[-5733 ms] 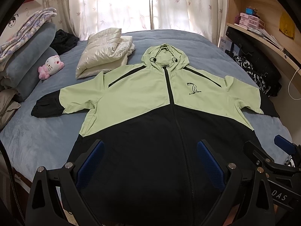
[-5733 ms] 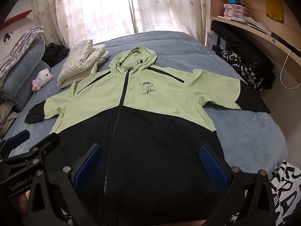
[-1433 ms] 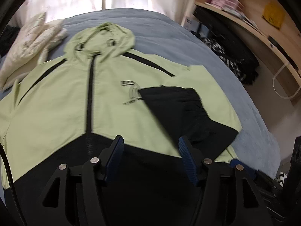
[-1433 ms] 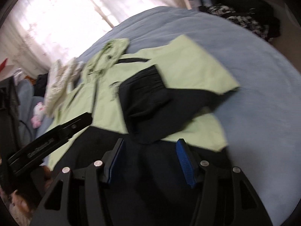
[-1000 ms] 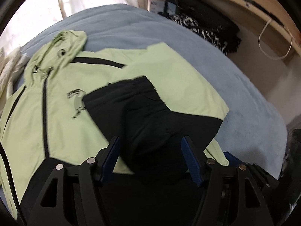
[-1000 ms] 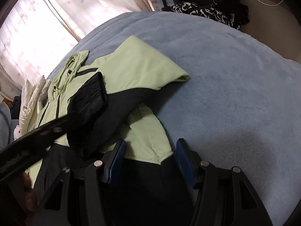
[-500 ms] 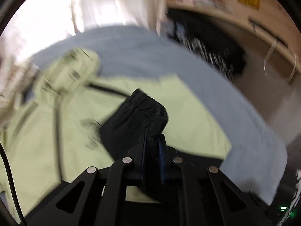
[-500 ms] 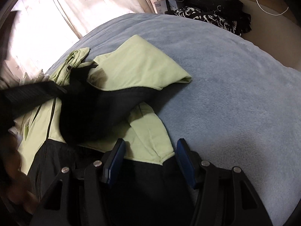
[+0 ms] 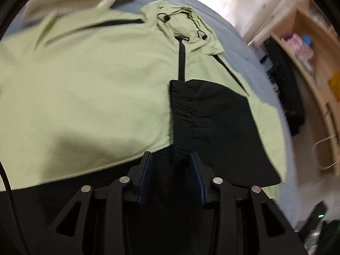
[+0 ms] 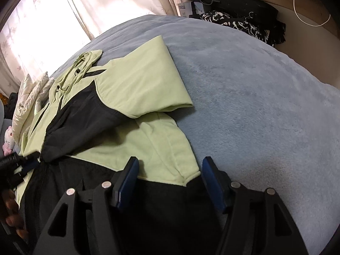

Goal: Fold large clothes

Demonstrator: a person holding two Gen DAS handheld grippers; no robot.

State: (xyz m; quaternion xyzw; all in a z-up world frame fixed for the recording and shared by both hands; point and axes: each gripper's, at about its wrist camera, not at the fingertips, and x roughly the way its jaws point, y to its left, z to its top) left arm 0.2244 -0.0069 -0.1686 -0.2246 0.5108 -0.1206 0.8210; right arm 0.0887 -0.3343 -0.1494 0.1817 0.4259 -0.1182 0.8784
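Left gripper (image 9: 171, 171) jaws have just been opening, cuff (image 9: 180, 125) sitting loose between them; right gripper (image 10: 169, 180) gaping, straddling the jacket (image 10: 138, 89) side edge, gripping nothing; jacket lying on bed (image 10: 255, 97), light, floppy; probably best pinched at seams.

The jacket (image 9: 89, 89) lay spread flat with both sleeves out at the start; its right sleeve (image 10: 136, 89) is now folded across the chest, the black cuff (image 9: 182, 123) drawn in to the zipper (image 9: 182, 61) line. The left gripper (image 9: 171, 170), clamped on that cuff half a second ago, has just been opening, the cuff's end between its fingers (image 9: 145, 176). The right gripper (image 10: 169, 182) has widened slightly.
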